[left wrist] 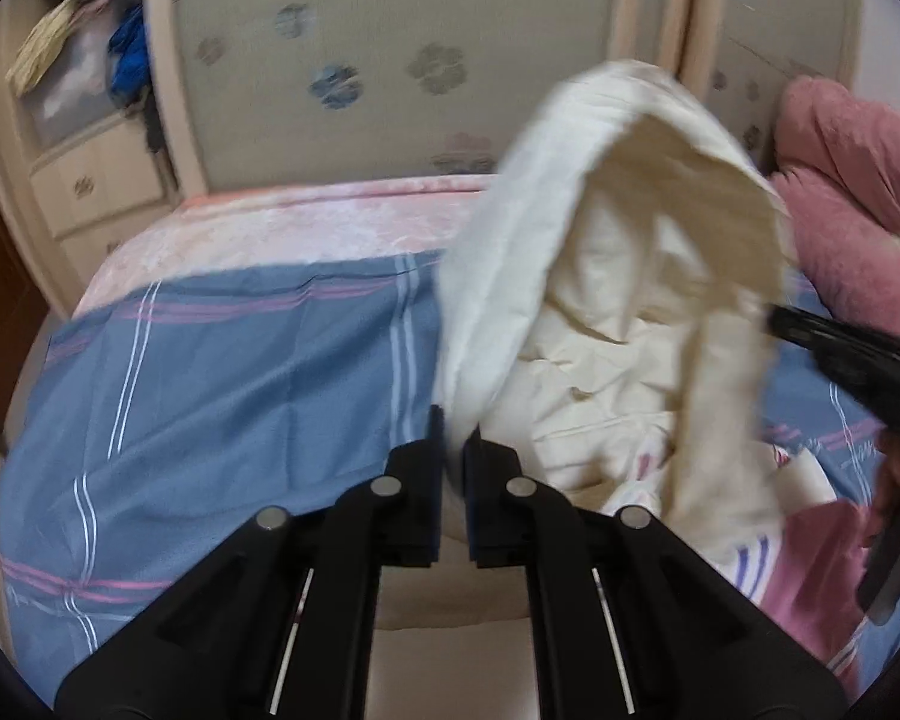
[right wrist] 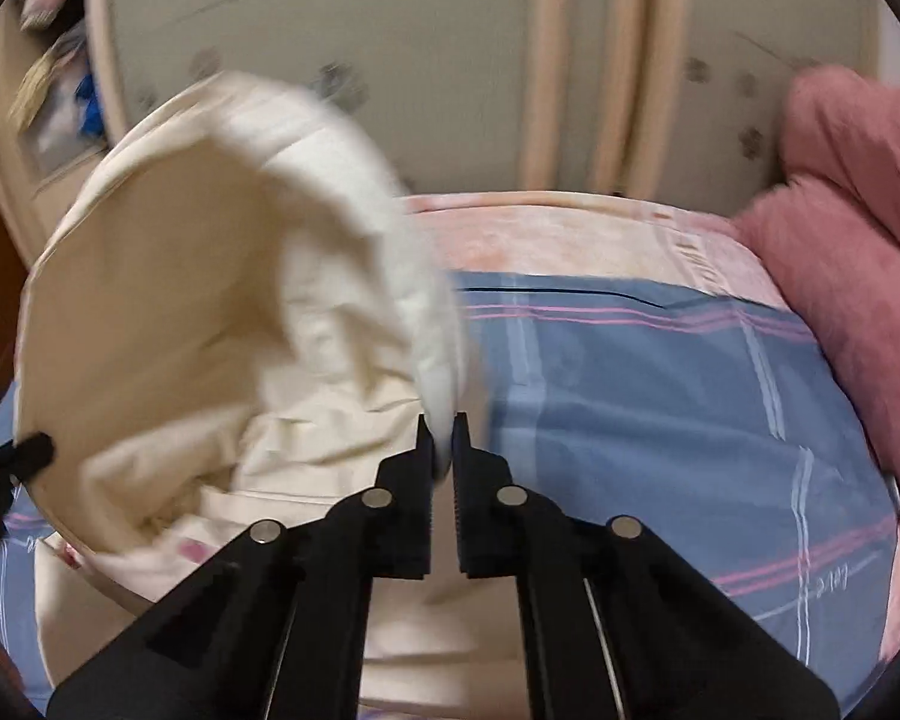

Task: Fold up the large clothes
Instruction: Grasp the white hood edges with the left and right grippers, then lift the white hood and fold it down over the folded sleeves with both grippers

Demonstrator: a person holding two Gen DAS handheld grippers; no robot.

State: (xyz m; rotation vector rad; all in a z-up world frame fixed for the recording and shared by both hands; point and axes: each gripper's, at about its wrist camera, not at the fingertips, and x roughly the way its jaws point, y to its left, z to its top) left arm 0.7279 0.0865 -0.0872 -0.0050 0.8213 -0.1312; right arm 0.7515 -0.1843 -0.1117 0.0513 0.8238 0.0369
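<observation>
A large cream garment [left wrist: 624,276] is lifted above the bed and billows in an arch between both grippers; it is motion-blurred. My left gripper [left wrist: 455,426] is shut on its left edge. My right gripper [right wrist: 444,438] is shut on its right edge, and the cloth [right wrist: 222,300] bulges up to the left of it. The right gripper also shows at the right of the left wrist view [left wrist: 858,354]. The left gripper tip shows at the left edge of the right wrist view [right wrist: 30,450]. The garment's lower part rests crumpled on the bed.
The bed carries a blue plaid sheet [left wrist: 222,384] over a pink cover [left wrist: 306,222]. A pink blanket [right wrist: 858,180] is heaped at the right. A cream wardrobe with flower-print doors [left wrist: 390,66] stands behind the bed. Drawers and cluttered shelves [left wrist: 84,120] stand at the far left.
</observation>
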